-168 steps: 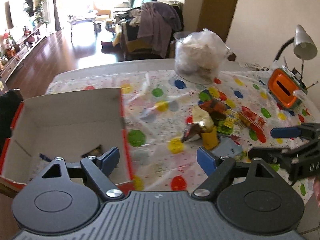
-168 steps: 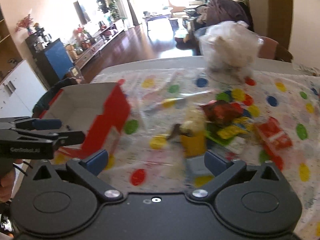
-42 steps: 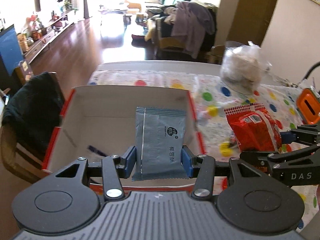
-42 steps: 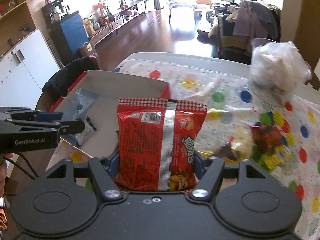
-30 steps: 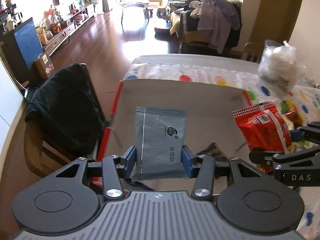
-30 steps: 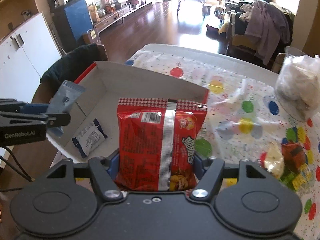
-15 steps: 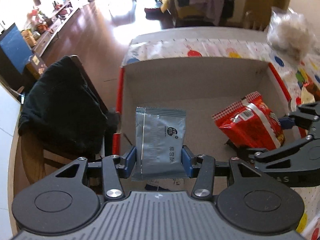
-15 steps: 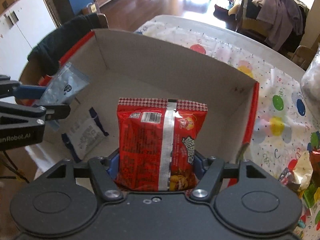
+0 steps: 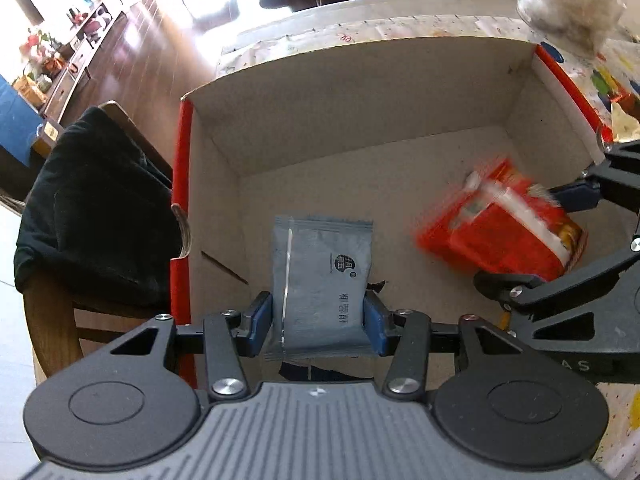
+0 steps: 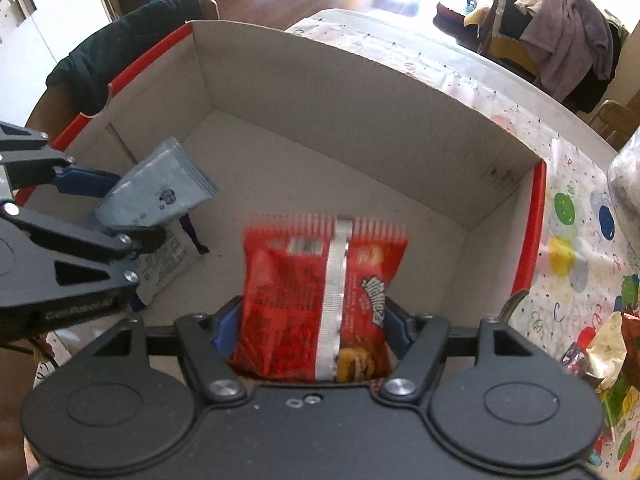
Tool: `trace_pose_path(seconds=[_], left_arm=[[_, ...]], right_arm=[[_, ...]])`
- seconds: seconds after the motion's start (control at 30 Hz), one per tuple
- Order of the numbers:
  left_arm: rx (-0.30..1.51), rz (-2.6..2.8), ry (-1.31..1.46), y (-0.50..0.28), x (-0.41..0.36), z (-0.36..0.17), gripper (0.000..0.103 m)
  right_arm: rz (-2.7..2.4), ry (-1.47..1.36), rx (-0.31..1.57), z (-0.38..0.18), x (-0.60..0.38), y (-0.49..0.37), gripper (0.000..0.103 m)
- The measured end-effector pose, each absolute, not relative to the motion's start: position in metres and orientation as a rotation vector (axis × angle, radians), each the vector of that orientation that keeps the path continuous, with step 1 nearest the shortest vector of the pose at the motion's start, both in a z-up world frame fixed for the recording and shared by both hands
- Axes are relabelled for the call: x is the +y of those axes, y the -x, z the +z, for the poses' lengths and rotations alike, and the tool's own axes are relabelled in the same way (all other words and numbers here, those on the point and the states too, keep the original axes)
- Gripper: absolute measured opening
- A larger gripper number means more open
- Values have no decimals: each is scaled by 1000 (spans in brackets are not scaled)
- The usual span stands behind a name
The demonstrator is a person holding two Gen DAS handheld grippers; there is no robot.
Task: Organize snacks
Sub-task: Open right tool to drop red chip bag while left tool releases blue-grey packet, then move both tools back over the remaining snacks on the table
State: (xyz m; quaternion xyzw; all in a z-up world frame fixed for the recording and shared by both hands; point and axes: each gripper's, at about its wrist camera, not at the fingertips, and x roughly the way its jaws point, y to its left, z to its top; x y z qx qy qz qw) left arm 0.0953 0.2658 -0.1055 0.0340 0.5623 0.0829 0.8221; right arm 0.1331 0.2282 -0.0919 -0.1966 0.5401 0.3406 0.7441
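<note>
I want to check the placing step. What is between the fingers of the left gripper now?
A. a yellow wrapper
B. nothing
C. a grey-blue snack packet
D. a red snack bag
C: the left gripper has its fingers closed on the grey-blue snack packet, above the floor of the cardboard box.

A grey-blue foil packet (image 9: pixel 322 280) with a small round logo and dark print stands upright over the left part of the cardboard box (image 9: pixel 360 92), its lower edges pinched between two blue pads; its crimped top edge points away from the holder; a red snack bag (image 10: pixel 320 300) with a silver seam down its middle and a serrated top hangs over the box's right part, blurred, its lower sides between blue pads; a white sachet with dark edging (image 10: pixel 168 268) lies flat on the box floor near the left wall; the box is open-topped, plain inside, red along its rims.
</note>
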Motion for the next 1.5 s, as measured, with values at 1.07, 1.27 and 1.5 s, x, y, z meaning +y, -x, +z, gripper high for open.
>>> trace_pose_path(seconds=[1.07, 1.27, 1.5], left_arm=[[952, 93, 39, -44, 228, -23, 63], [900, 55, 62, -37, 205, -7, 66], [834, 12, 75, -34, 172, 3, 76]], right_arm=[[812, 158, 1019, 5, 127, -112, 89], [805, 120, 970, 22, 91, -107, 93], [774, 60, 918, 31, 44, -102, 100]])
